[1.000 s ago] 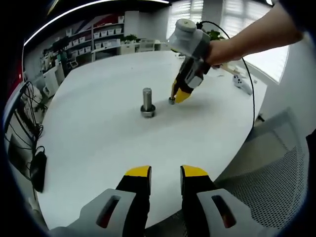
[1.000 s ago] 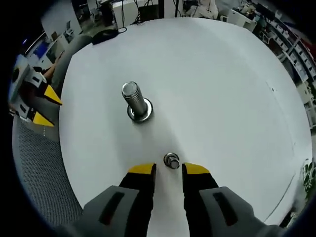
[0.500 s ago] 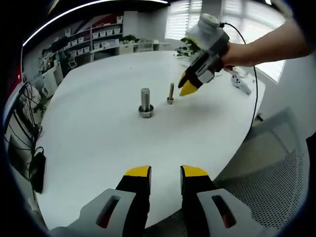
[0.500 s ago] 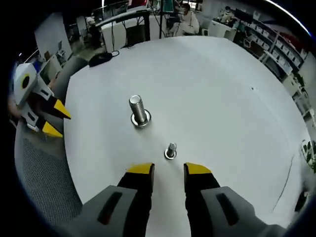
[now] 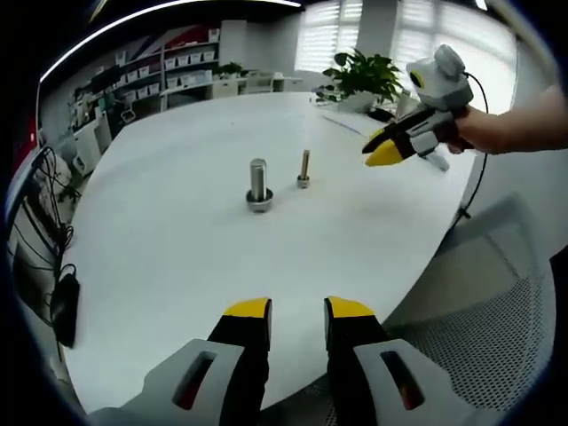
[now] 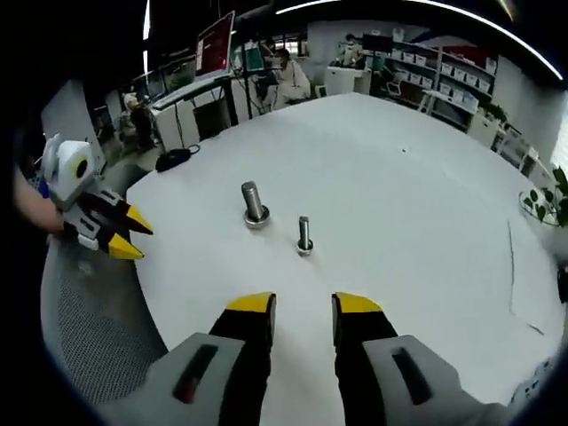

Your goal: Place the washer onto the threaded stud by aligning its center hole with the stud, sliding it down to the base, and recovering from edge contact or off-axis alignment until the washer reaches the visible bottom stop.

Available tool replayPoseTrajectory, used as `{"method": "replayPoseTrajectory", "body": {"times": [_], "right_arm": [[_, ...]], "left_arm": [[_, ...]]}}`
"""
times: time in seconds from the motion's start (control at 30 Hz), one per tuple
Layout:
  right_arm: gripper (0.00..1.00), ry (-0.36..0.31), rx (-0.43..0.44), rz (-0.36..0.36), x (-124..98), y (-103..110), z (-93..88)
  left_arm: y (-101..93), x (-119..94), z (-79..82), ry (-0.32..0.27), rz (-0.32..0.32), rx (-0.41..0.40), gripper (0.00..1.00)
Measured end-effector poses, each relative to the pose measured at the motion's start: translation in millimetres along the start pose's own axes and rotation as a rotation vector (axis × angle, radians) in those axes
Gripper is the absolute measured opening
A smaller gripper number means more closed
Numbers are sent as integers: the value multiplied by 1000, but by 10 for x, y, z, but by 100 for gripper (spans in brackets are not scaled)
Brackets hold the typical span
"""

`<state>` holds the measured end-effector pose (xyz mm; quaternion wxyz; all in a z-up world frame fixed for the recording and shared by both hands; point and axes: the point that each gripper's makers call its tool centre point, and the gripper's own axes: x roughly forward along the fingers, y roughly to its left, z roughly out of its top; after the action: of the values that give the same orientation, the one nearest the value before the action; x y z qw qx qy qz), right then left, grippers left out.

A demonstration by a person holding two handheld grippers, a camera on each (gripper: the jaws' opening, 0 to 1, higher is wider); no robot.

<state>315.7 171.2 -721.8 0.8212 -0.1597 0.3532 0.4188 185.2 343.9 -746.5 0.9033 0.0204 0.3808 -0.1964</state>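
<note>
Two metal studs stand upright on the round white table (image 5: 177, 266). The thicker stud (image 5: 258, 182) (image 6: 253, 203) has a metal ring (image 5: 259, 203) lying flat around its foot. To its right is a thinner stud (image 5: 304, 168) (image 6: 303, 234) with a small ring-like base. My left gripper (image 5: 298, 311) hovers over the table's near edge, open and holding nothing; it also shows as the left gripper (image 6: 124, 238) at the table's left rim. My right gripper (image 6: 303, 306) is open and empty, well back from both studs. A hand holds that right gripper (image 5: 383, 148) in the air beyond the thinner stud.
A grey mesh chair (image 5: 497, 302) sits by the table edge under my left gripper. A potted plant (image 5: 364, 75) stands at the far side, a black cable bundle (image 5: 62, 293) hangs off the left. Desks with seated people (image 6: 284, 75) and shelves lie beyond.
The right gripper has drawn back and away from the thinner stud, which stays standing upright on the table. The left gripper has stayed put.
</note>
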Motion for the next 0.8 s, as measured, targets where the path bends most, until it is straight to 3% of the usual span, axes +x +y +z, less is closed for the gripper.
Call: {"method": "replayPoseTrajectory", "body": {"times": [0.2, 0.3, 0.8], "right_arm": [[33, -93, 126, -36, -219, -81, -107], [34, -103, 151, -56, -308, -105, -180], [39, -179, 177, -85, -501, -63, -290]], "left_arm": [[-15, 6, -12, 7, -8, 3, 22], [-24, 7, -21, 13, -11, 4, 22], [-71, 34, -68, 42, -36, 12, 23]]}}
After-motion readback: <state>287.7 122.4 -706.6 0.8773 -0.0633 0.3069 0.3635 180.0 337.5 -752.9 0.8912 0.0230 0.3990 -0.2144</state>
